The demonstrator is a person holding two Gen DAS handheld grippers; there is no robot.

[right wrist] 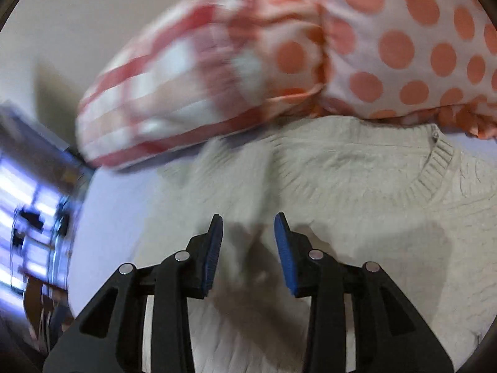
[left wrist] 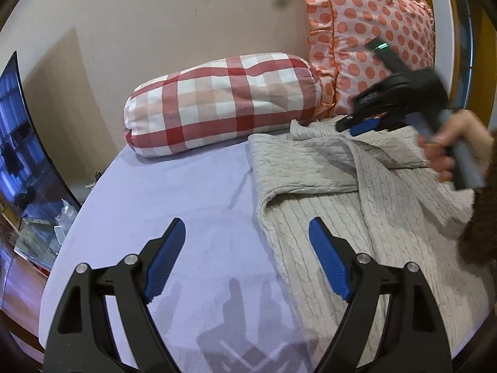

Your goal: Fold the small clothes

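a beige cable-knit sweater (left wrist: 357,192) lies on the lilac bed sheet (left wrist: 174,192), on the right half of the bed, its far edge close against the polka-dot pillow (left wrist: 372,31). one sleeve is laid across the body, so the fold looks partly done.

the left gripper (left wrist: 247,259) hangs over the near part of the bed with its jaws wide apart and nothing between them; its right finger is over the sweater's left edge, its left finger over bare sheet.

the right gripper (right wrist: 248,242) is at the far end of the sweater, near the ribbed collar (right wrist: 431,168), jaws parted and empty. in the left wrist view it shows blurred, gripped by the person's right hand (left wrist: 450,149); the right wrist view is smeared too, so it is probably moving fast.

what could go wrong: a quick closing at that speed may catch only the top layer, or pinch the sheet with the knit, and a lift would then drag the folded sleeve open. the checked bolster (left wrist: 223,102) and the pillow crowd the far edge, so a sweep there could snag on them. the loose knit may also sag if lifted from one corner.
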